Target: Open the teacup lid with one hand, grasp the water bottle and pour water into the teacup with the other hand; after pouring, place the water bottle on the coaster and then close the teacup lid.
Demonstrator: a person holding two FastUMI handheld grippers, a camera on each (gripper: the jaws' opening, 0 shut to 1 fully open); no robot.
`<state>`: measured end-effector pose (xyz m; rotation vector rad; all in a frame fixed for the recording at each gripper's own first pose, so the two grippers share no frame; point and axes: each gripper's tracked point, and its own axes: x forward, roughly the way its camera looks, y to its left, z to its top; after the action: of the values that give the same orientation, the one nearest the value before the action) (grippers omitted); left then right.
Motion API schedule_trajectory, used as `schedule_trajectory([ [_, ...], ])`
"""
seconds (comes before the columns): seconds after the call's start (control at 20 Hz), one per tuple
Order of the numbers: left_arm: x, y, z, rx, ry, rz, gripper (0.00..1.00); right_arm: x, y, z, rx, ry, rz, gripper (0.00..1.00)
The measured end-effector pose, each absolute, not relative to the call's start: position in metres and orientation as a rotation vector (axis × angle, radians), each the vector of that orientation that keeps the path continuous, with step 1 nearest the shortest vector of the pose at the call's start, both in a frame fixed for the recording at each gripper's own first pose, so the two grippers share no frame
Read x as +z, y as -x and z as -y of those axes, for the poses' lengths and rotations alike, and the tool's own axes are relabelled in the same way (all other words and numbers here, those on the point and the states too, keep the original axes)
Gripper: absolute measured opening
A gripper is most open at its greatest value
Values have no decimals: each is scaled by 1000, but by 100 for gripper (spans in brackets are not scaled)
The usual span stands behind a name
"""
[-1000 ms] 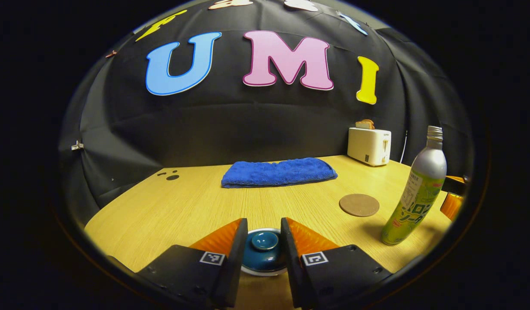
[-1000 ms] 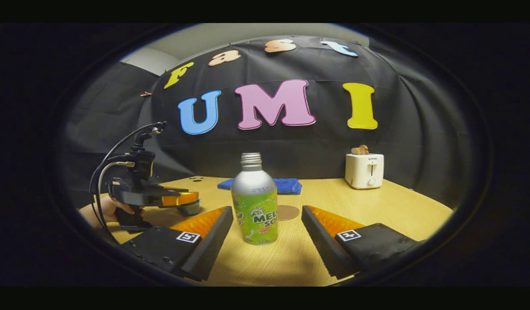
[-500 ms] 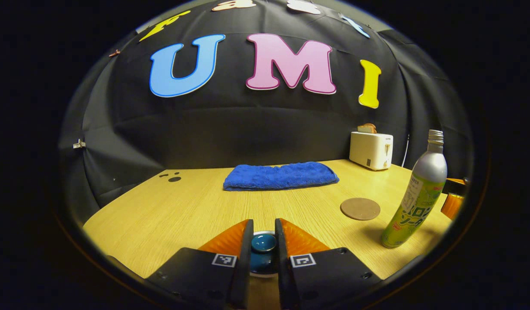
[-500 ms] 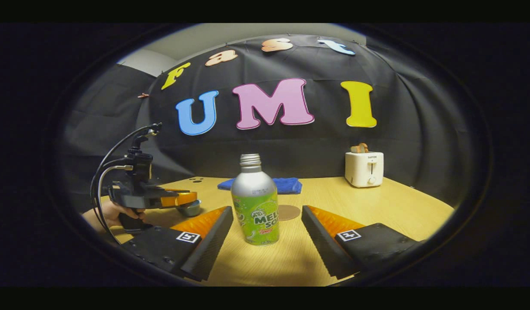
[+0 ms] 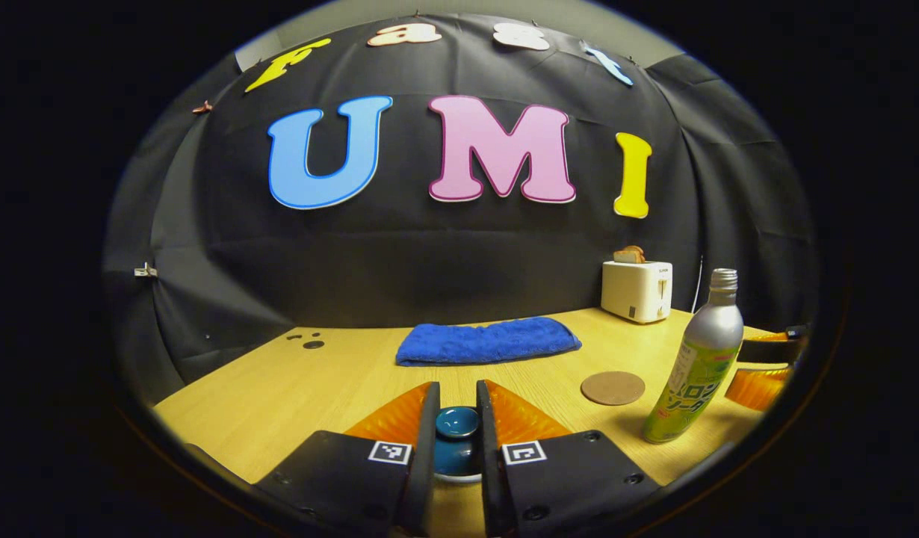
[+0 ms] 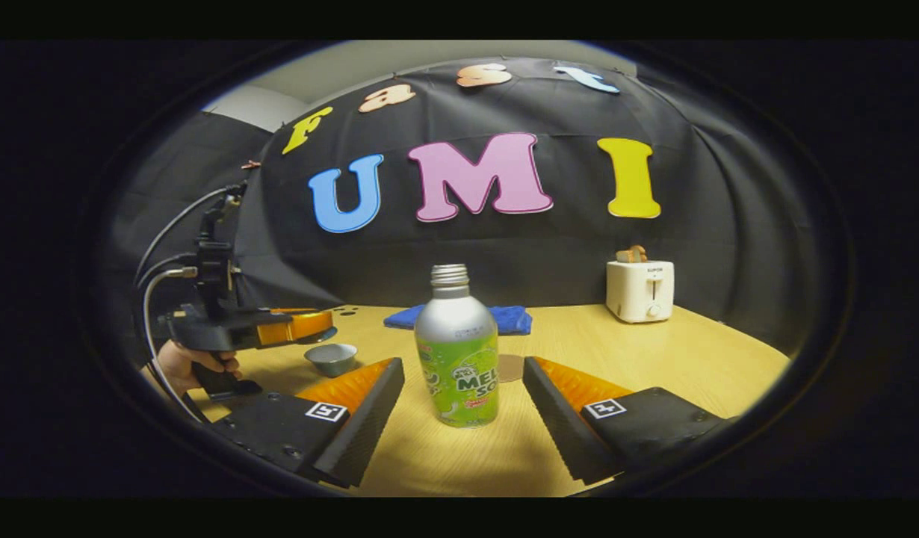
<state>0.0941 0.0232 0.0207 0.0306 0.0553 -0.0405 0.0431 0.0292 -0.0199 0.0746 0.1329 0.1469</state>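
While the teacup (image 6: 331, 359) sits uncovered on the table (image 6: 654, 359), left of the water bottle (image 6: 457, 346), its lid (image 5: 457, 427) is pinched by the knob between the left gripper's (image 5: 457, 407) closed fingers and held above the cup. The bottle stands upright, uncapped, straight ahead of the right gripper (image 6: 463, 392), between its spread fingers, neither touching it; a forward reach then a squeeze seems next. Behind the bottle, the coaster (image 5: 613, 388) is mostly hidden in the right gripper view. Whether the bottle holds water cannot be told.
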Motion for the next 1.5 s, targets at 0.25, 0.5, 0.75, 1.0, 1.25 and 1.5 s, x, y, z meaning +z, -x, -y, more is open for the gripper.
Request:
schedule_trajectory([
  [0.25,19,-73,-46,-2,1,-57,30,-32,-69,-30,125,-74,-160,99],
  [0.5,5,-65,-63,18,48,-92,30,-38,-88,-41,132,-56,-171,99],
  [0.75,3,-57,-66,6,83,-110,30,-36,-108,-34,81,-60,-150,99],
  [1.0,10,-54,-75,16,49,-92,30,-42,-119,-35,73,-55,-167,99],
  [1.25,5,-52,-79,0,70,-107,30,-40,-122,-40,74,-34,-163,82],
  [1.5,3,-49,-86,7,65,-108,30,-42,-122,-46,76,43,-193,83],
])
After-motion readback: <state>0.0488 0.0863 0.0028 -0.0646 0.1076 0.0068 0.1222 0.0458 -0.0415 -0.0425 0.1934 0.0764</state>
